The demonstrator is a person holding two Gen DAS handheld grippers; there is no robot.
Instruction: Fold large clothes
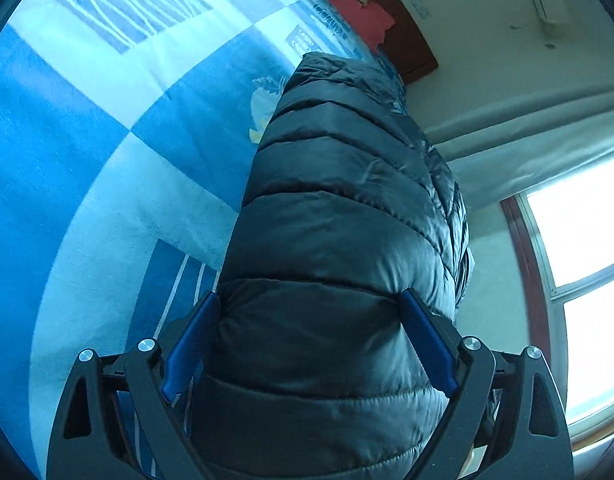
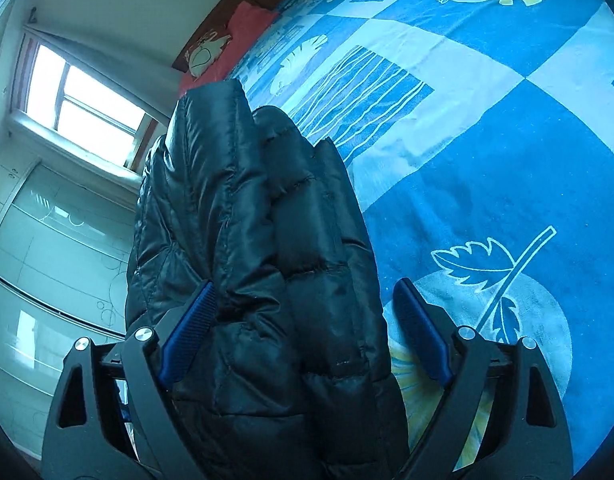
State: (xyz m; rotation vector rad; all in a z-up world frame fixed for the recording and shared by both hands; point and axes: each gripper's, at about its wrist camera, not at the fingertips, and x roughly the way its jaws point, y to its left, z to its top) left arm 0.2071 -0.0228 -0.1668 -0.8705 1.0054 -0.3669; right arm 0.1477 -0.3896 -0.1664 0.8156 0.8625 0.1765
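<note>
A black quilted puffer jacket [image 1: 339, 240] fills the middle of the left wrist view, lifted above the bed. My left gripper [image 1: 309, 340] has its blue pads pressed against both sides of the thick jacket. The same jacket [image 2: 259, 264] hangs bunched in the right wrist view. My right gripper [image 2: 305, 332] holds it: the left pad presses into the fabric, and the right pad [image 2: 421, 332] stands slightly clear of it. The jacket's lower part is hidden below both views.
A bed with a blue and white patterned cover [image 1: 107, 152] [image 2: 487, 140] lies beneath. A red pillow [image 2: 227, 48] and a brown headboard [image 1: 411, 44] are at the far end. A window [image 2: 87, 92] and a glass-fronted wardrobe [image 2: 47, 248] stand beyond the bed.
</note>
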